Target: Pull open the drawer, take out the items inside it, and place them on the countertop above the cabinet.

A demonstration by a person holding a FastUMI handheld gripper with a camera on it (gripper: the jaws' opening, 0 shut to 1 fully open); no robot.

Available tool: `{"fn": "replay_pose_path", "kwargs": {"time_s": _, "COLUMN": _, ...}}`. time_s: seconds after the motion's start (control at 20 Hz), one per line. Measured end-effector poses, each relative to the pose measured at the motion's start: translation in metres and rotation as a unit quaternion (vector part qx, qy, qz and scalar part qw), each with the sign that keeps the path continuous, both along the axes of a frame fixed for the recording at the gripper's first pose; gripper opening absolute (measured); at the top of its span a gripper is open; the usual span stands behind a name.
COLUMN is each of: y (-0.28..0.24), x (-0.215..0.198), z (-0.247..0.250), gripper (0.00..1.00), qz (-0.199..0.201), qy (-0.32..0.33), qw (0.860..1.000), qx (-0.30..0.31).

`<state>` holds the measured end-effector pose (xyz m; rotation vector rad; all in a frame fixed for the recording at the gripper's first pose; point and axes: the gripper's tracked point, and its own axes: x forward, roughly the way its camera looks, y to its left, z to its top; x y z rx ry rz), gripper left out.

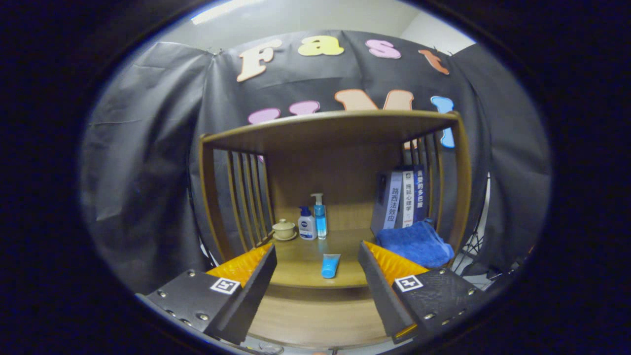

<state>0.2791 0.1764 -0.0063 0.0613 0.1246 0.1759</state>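
Ahead, open tool (318, 259) faces one tube (330, 266), two bottles (313, 223).

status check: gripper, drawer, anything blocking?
Gripper open, empty, facing cabinet. Drawer front looks shut; contents unseen. Blue tube lies on countertop ahead; nothing blocks approach.

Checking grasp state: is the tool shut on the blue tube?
No, the tool stands open and empty, and the blue tube lies on the countertop just ahead of its fingers, untouched.

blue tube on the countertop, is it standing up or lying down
Lying down: the blue tube rests flat on the countertop, cap toward the open gripper, ahead of its fingers.
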Motion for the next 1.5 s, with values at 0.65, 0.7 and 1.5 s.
{"fn": "replay_pose_path", "kwargs": {"time_s": 0.65, "y": -0.034, "x": -0.152, "z": -0.092, "gripper": 0.98, "qz": -0.017, "qy": -0.01, "qw": 0.997, "qx": -0.077}}
{"fn": "replay_pose_path", "kwargs": {"time_s": 0.7, "y": -0.033, "x": -0.154, "z": -0.104, "gripper": 0.98, "qz": -0.018, "qy": -0.005, "qw": 0.996, "qx": -0.083}}
{"fn": "replay_pose_path", "kwargs": {"time_s": 1.5, "y": -0.031, "x": -0.096, "z": -0.217, "gripper": 0.98, "qz": -0.047, "qy": 0.06, "qw": 0.99, "qx": -0.116}}
